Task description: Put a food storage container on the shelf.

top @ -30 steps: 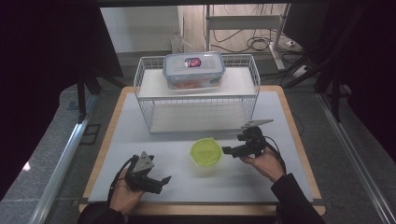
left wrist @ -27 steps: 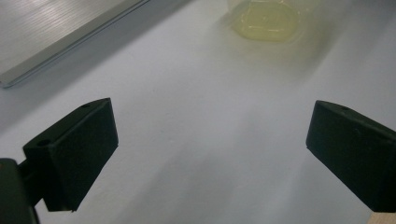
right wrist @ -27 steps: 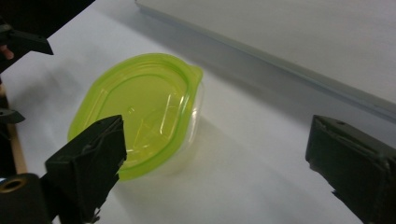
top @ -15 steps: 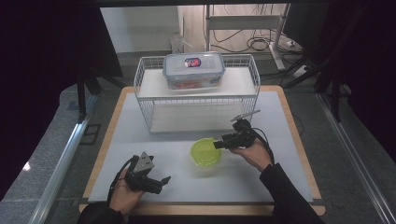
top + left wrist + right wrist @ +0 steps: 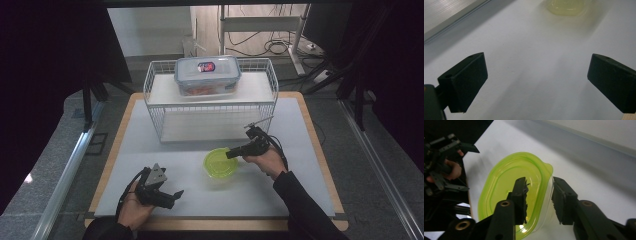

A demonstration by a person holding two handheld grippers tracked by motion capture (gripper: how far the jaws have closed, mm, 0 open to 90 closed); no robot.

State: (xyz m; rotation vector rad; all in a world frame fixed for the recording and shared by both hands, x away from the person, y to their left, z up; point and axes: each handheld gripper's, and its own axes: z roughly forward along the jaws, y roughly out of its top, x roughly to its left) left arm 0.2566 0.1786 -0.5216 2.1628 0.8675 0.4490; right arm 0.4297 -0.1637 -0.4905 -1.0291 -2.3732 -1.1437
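A lime-green lidded container point(image 5: 220, 162) sits on the white mat in front of the wire rack. My right gripper point(image 5: 231, 154) reaches it from the right. In the right gripper view its jaws point(image 5: 539, 181) straddle the container's point(image 5: 506, 185) near rim, one over the lid and one outside the wall. They have just been closing, and a gap still shows on the lid side. My left gripper point(image 5: 176, 196) rests low at the front left, open, with only bare mat between its jaws point(image 5: 537, 57). The container's edge point(image 5: 566, 5) is blurred at the top of the left gripper view.
A white wire rack point(image 5: 210, 100) stands across the back of the mat. A clear snap-lid box point(image 5: 207, 75) with red contents sits on its top shelf. The wooden table edge point(image 5: 320, 145) frames the mat. The left hand and its gripper point(image 5: 449, 157) appear beyond the container.
My right gripper moved left and slightly down to the green container's right rim, and its jaws narrowed around that rim. The left hand stayed put.
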